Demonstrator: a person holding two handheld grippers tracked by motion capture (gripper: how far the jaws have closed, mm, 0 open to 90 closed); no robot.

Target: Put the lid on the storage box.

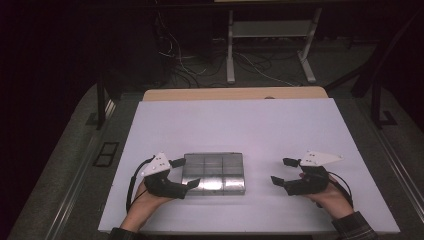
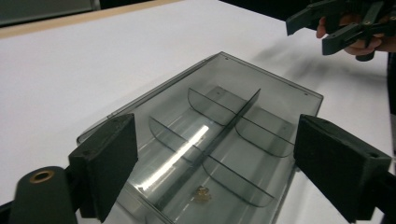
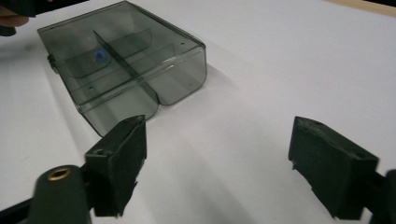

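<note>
Smoky grey transparent plastic compartment box [image 1: 214,173], lid shut, lies flat on white table [image 1: 240,125], near its front edge, between the hands. Left tongs [image 1: 185,173] spread wide, jaws straddling box's left end; contact unclear. Right tongs [image 1: 280,171] also spread, empty, well apart from box on the right. Small brass-coloured item [image 2: 202,194] in one compartment, too blurred to identify. Blue spot [image 3: 99,56] inside, indistinct. Forearms cut off at bottom edge.

On the bench [image 1: 280,125], near middle: divided box [image 1: 214,173]. Left hand-held gripper [image 1: 185,173] at its left edge; right hand-held gripper [image 1: 281,171] apart, right.
</note>
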